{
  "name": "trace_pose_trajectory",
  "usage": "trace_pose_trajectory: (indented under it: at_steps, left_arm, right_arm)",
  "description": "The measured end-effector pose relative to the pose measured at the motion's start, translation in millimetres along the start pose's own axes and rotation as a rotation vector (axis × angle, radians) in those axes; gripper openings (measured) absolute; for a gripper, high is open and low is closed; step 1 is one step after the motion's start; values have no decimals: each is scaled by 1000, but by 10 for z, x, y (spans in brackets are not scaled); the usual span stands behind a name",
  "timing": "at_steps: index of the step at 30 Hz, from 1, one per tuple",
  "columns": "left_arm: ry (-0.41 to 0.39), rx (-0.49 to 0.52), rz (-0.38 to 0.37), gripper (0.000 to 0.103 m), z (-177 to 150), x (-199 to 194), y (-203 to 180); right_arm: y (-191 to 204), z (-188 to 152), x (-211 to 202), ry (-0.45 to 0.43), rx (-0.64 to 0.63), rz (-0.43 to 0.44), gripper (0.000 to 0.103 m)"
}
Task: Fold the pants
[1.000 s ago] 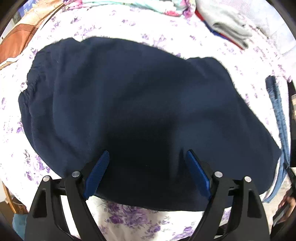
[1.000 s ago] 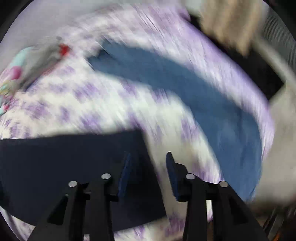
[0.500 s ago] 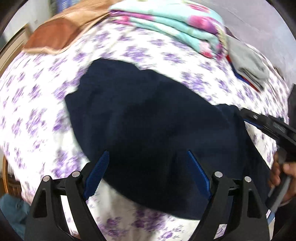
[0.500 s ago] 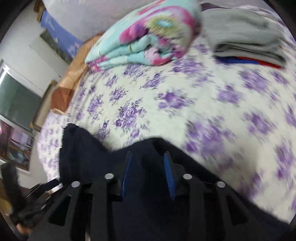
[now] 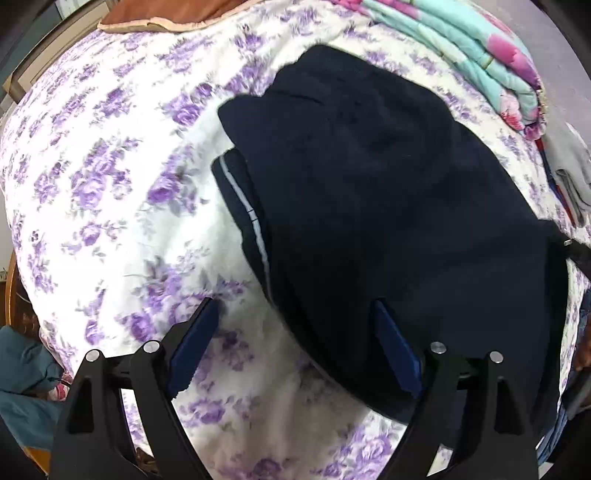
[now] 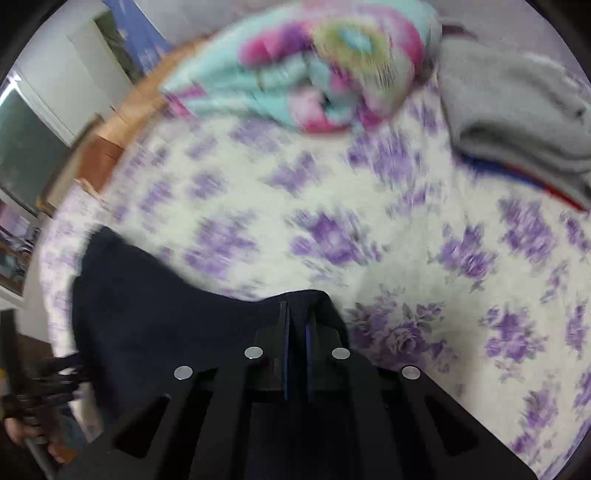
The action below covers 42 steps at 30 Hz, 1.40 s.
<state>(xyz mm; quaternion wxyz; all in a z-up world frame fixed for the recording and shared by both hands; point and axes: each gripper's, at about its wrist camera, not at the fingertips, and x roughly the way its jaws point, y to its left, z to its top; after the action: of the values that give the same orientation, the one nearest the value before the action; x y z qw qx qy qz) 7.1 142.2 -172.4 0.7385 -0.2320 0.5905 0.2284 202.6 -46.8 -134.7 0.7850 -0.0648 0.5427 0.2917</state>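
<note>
Dark navy pants [image 5: 388, 206] lie on a bed with a purple-flowered sheet [image 5: 110, 192]. They are doubled over, and a lower layer with a pale stripe [image 5: 243, 206] sticks out at the left. My left gripper [image 5: 295, 350] is open above the near edge of the pants, its right finger over the cloth, its left finger over the sheet. My right gripper [image 6: 297, 325] is shut on an edge of the pants [image 6: 155, 306], which trail to its left. The right gripper's tip shows at the far right of the left wrist view [image 5: 576, 254].
A folded turquoise and pink blanket [image 5: 461, 48] [image 6: 314, 66] lies at the far side of the bed. Folded grey clothes [image 6: 517, 107] [image 5: 569, 173] lie next to it. A brown cushion [image 5: 166, 11] sits at the far left corner. The bed edge runs along the left.
My right gripper has closed on the pants' edge and carried it across. The pants have gone from flat to doubled over. My left gripper has shifted left, staying open.
</note>
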Motion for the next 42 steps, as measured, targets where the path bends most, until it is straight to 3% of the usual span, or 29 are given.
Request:
trace_pose_trajectory:
  at_steps: [2, 3, 4, 5, 7, 10, 14, 17, 20, 21, 23, 33, 37, 42]
  left_arm:
    - [2, 26, 29, 83, 36, 6, -51]
    - [1, 39, 38, 83, 48, -10, -66]
    - [-5, 55, 52, 82, 70, -62, -74]
    - [-14, 56, 56, 80, 95, -110, -73]
    - [-70, 30, 34, 80, 164, -298, -17]
    - [-168, 9, 0, 80, 324, -544, 30]
    - [-215, 47, 113, 80, 571, -522, 23]
    - [-161, 17, 151, 80, 704, -387, 156]
    - [-92, -68, 26, 77, 623, -330, 370]
    - [-75, -91, -6, 73, 601, -317, 411]
    - [-10, -97, -74, 48, 565, -227, 432]
    - [92, -196, -154, 45, 774, 65, 442]
    - [78, -202, -151, 38, 799, 72, 415]
    - [0, -157, -79, 19, 691, -249, 402]
  right_arm:
    - [-11, -24, 51, -6, -16, -25, 23]
    - [-19, -24, 2, -22, -16, -34, 31]
    - [-24, -29, -68, -37, -13, -67, 50]
    - [-59, -40, -178, -64, -3, -137, 54]
    - [-127, -116, -376, -112, 41, -161, 53]
    - [-120, -319, -613, -125, 28, -59, 45]
    - [23, -528, -576, -88, 55, 1, 51]
    - [46, -752, -628, -74, 63, 0, 59]
    - [4, -1021, -726, -58, 65, -32, 67]
    - [-30, -1067, -740, -52, 72, -34, 67]
    - [-88, -1225, -786, -41, 106, -39, 67]
    - [-11, -1435, -960, -66, 138, -18, 69]
    - [-28, -1543, -939, -52, 155, -29, 70]
    - [-121, -1717, -713, 74, 196, -133, 70]
